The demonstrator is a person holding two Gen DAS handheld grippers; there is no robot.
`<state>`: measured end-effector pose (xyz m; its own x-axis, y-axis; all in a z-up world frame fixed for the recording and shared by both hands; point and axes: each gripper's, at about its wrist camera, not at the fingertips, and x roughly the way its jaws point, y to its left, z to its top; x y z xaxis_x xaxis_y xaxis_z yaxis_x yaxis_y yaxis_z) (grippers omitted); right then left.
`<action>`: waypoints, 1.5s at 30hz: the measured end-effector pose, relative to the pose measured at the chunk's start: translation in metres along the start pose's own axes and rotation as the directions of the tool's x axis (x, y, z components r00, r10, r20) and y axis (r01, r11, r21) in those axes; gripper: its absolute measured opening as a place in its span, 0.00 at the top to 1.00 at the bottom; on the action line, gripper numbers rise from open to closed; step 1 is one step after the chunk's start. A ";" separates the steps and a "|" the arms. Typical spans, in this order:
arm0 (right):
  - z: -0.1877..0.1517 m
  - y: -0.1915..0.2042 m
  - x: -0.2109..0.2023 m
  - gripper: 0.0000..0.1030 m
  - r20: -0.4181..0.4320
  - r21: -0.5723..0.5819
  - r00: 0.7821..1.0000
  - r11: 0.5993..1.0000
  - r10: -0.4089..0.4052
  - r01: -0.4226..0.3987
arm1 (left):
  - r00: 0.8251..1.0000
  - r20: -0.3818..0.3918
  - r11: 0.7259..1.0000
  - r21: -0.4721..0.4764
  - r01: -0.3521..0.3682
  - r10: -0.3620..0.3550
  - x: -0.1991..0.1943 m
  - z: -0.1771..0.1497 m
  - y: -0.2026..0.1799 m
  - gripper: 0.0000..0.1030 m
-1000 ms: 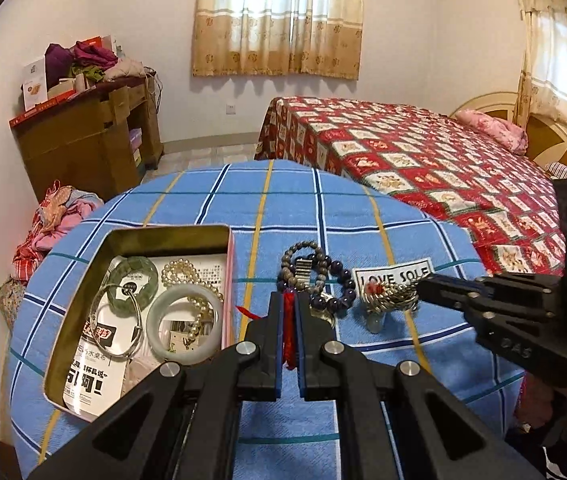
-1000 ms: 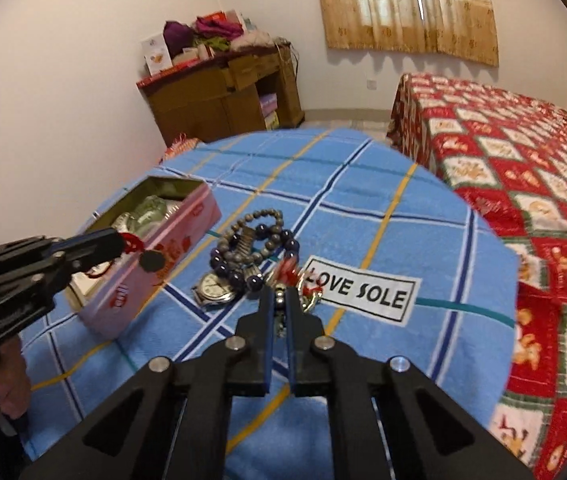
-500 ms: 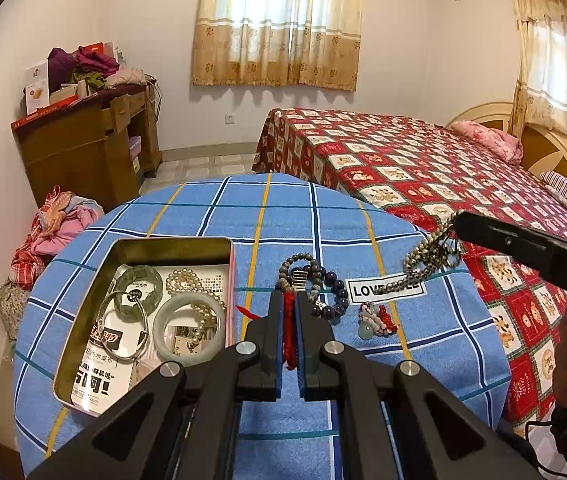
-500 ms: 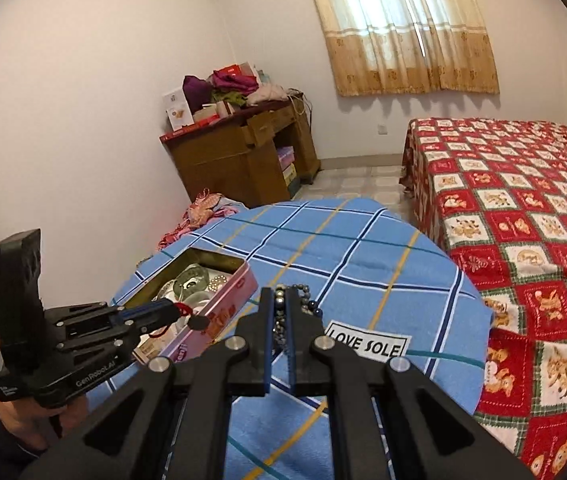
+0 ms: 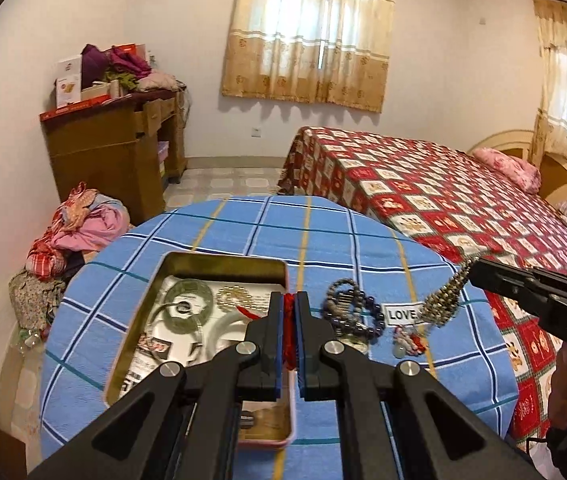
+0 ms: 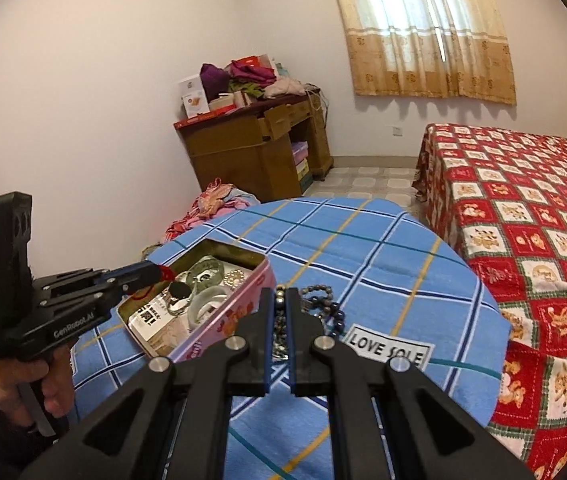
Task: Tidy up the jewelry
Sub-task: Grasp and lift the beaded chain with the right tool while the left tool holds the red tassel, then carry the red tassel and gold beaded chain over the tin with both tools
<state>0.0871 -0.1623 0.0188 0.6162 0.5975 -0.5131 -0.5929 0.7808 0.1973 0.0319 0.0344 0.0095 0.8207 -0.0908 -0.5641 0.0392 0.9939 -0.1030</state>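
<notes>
We see the left gripper (image 5: 290, 316) with jaws clenched on a red cord (image 5: 290, 330) above the open tin (image 6: 219, 322), while the right gripper (image 6: 279, 312) pinches a bead strand (image 5: 445, 300), which only the left view shows dangling, apparently clear of the tabletop (image 5: 323, 240).

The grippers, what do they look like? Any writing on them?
Both are black plastic. The left gripper has blue pads on two flat fingers, round silver bolts, and white "GenRobot.AI" lettering on its side. The right gripper matches, with white letters "DAS" showing. Bare hands hold their handles.
</notes>
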 end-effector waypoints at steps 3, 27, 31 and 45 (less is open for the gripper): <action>0.003 0.008 0.004 0.93 -0.003 -0.017 1.000 1.000 0.012 -0.012 | 1.000 0.004 1.000 -0.018 -0.012 0.012 -0.002 0.000 0.010 0.96; 0.027 0.082 0.045 0.93 -0.025 -0.154 0.993 0.981 0.117 -0.119 | 0.997 -0.008 0.993 -0.089 -0.081 0.080 -0.003 -0.005 0.060 0.96; 0.026 0.092 0.052 0.93 -0.033 -0.169 0.992 0.977 0.125 -0.129 | 0.996 -0.014 0.992 -0.091 -0.090 0.089 -0.002 -0.008 0.063 0.96; 0.014 0.108 0.075 0.93 -0.087 -0.183 0.988 0.972 0.132 -0.146 | 0.995 -0.036 0.990 -0.104 -0.098 0.095 0.002 -0.014 0.073 0.96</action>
<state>0.0768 -0.0308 0.0128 0.4855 0.6769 -0.5532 -0.7612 0.6386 0.1133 0.0286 0.1059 -0.0110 0.7996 0.0017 -0.6005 -0.1009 0.9862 -0.1316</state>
